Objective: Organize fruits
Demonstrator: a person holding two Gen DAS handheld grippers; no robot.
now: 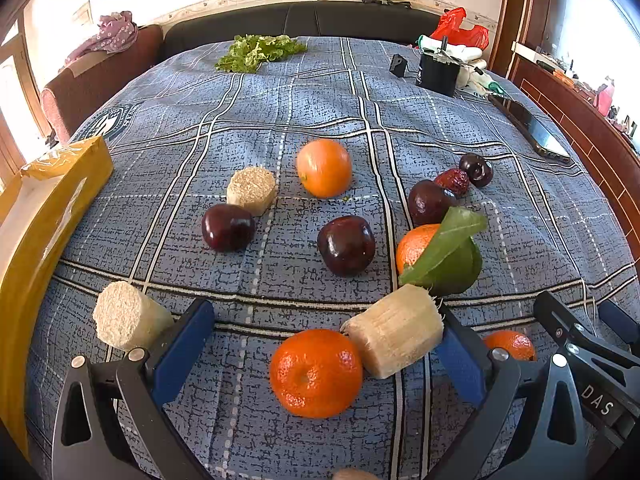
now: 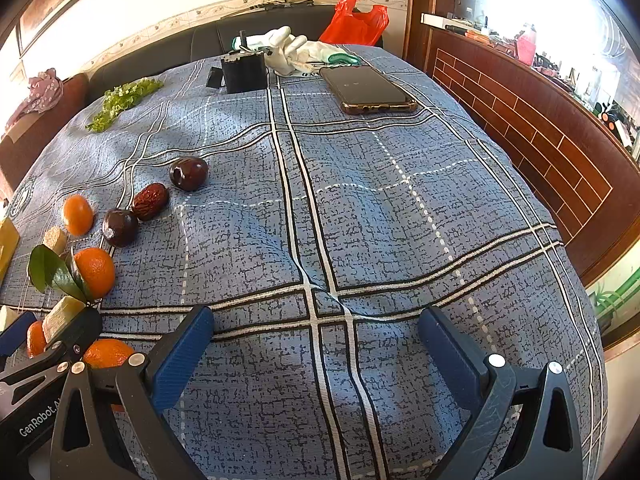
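Fruits lie scattered on a blue plaid cloth (image 1: pixel 280 92). My left gripper (image 1: pixel 326 338) is open, with a tangerine (image 1: pixel 316 372) and a sugarcane piece (image 1: pixel 396 334) between its blue fingers. Beyond lie dark plums (image 1: pixel 346 245), (image 1: pixel 228 227), (image 1: pixel 430 202), an orange (image 1: pixel 324 167), a leafy tangerine (image 1: pixel 416 246), a red date (image 1: pixel 454 180) and more sugarcane pieces (image 1: pixel 128 316), (image 1: pixel 251 190). My right gripper (image 2: pixel 316 338) is open and empty over bare cloth, right of the fruits. Its arm shows in the left wrist view (image 1: pixel 580 332).
A yellow box (image 1: pixel 44 216) stands at the left edge. Lettuce (image 1: pixel 256 51), a black box (image 1: pixel 438 72), white gloves (image 2: pixel 292 50), a red bag (image 2: pixel 356 20) and a phone (image 2: pixel 368 90) lie at the far end. A wooden panel (image 2: pixel 532 128) runs along the right.
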